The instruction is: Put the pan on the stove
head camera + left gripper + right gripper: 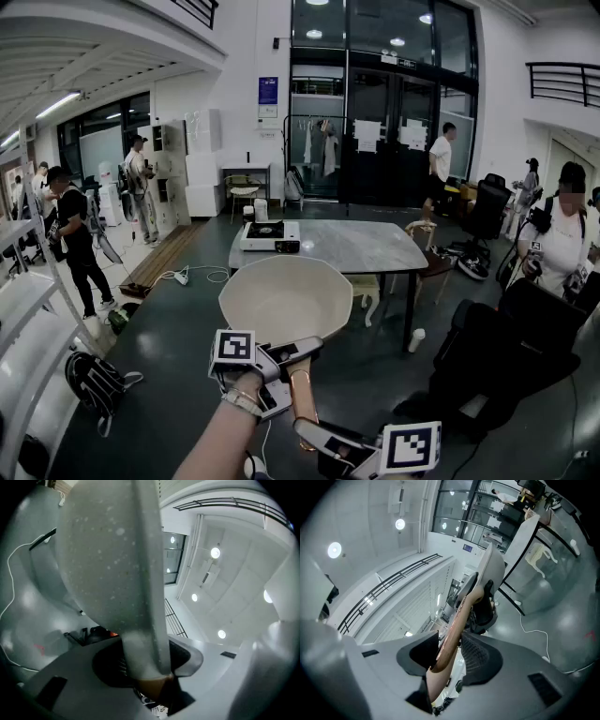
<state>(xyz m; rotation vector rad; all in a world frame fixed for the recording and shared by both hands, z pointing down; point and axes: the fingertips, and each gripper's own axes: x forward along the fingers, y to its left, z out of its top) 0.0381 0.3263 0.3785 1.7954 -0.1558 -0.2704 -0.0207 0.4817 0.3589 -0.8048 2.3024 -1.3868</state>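
Gripping pan (286, 300) by handle (302, 398): left gripper (298, 354) clamped at its root, right gripper (314, 431) clamped on its end. Long axis straight ahead, bowl farthest out.

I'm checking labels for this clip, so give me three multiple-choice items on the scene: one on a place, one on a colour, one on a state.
1. Where does the stove stand?
A) on the floor
B) on the table, at its left end in the head view
C) on a chair

2. What colour is the inside of the pan?
A) cream
B) red
C) black

3. The pan is:
A) resting on the stove
B) lying on the floor
C) held in the air by both grippers

Key:
1. B, the stove sits on the tabletop.
2. A, the inside shows pale cream.
3. C, the left gripper clamps the handle near the pan's body and the right gripper clamps its end.
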